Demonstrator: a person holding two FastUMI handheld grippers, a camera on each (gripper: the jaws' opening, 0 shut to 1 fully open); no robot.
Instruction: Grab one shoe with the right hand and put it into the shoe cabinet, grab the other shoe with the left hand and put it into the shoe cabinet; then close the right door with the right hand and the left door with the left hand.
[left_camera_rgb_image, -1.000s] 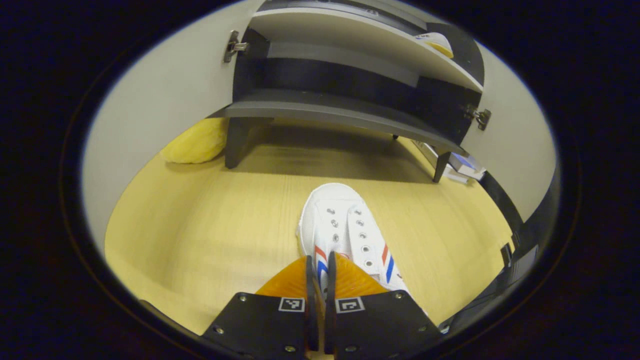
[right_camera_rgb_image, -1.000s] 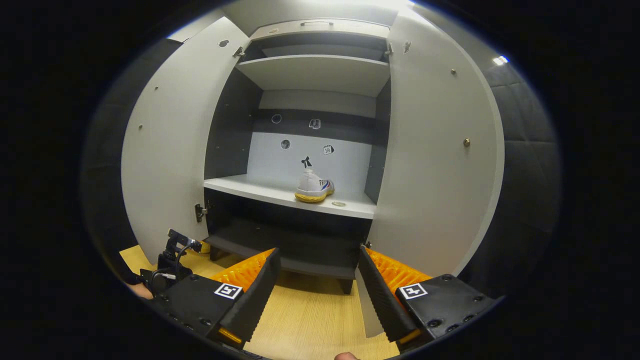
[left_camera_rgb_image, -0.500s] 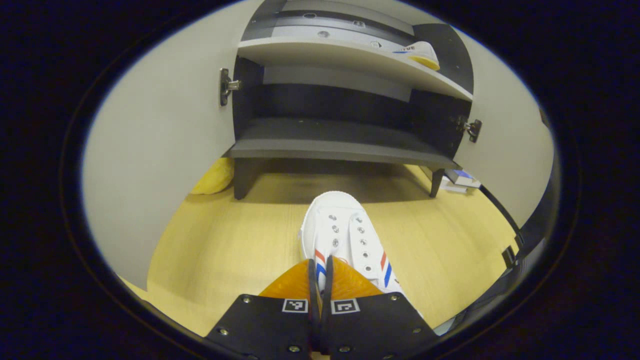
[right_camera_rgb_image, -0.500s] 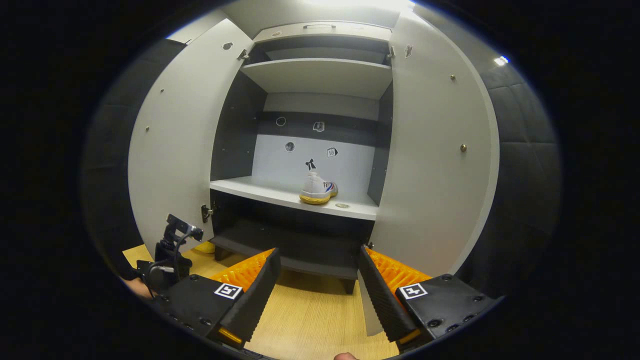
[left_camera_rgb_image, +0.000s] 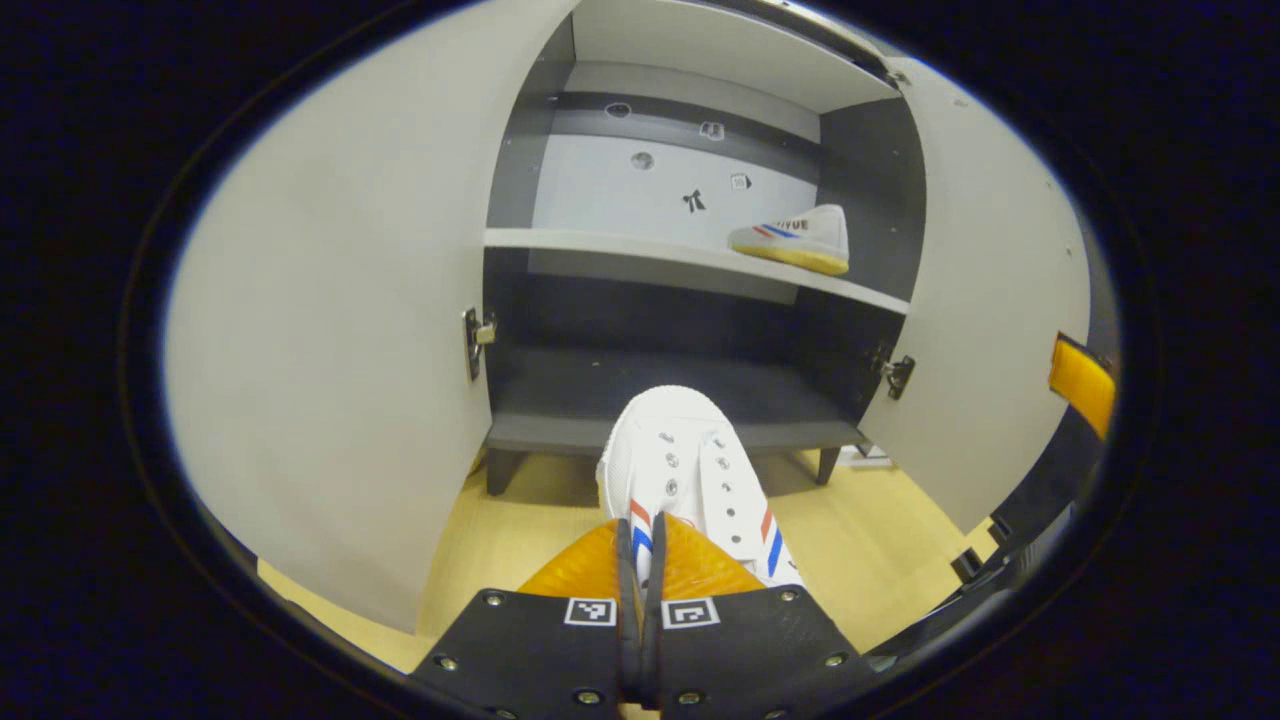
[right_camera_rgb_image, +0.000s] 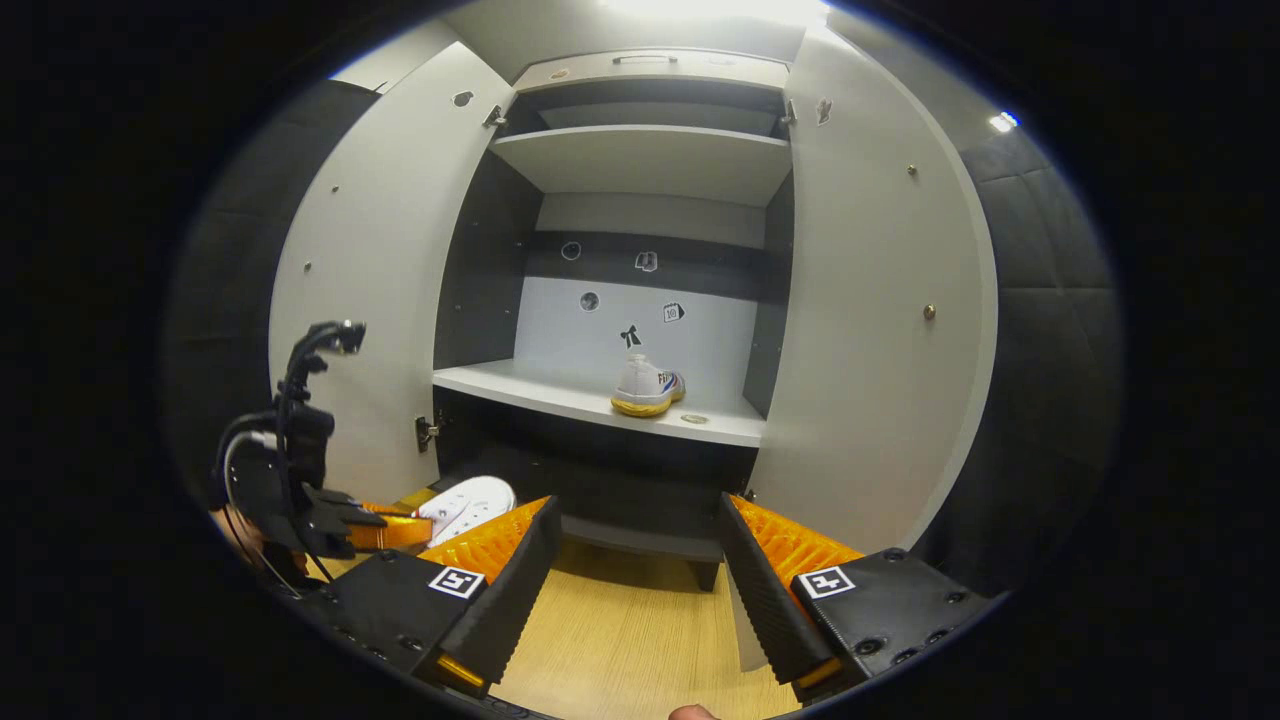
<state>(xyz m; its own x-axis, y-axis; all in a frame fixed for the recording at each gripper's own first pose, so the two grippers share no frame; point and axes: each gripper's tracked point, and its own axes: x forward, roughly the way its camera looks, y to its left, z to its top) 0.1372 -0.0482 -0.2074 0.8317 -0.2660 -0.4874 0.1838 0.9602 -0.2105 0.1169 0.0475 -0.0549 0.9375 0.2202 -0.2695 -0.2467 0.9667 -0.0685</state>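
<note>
A white canvas shoe with red and blue stripes (left_camera_rgb_image: 690, 470) is pinched at its heel collar by the left tool (left_camera_rgb_image: 640, 560), toe towards the grey open-doored shoe cabinet (left_camera_rgb_image: 300, 300); the right tool (right_camera_rgb_image: 635, 560) is spread, empty; a matching white shoe (right_camera_rgb_image: 645, 385) is seen on the middle shelf (right_camera_rgb_image: 560, 390).

Our left gripper view: low, near floor, facing open white-doored shoe cabinet (left_camera_rgb_image: 300, 330). Our right gripper view: farther back, higher, facing same cabinet. Both share white shelved sneaker (left_camera_rgb_image: 795, 240).
</note>
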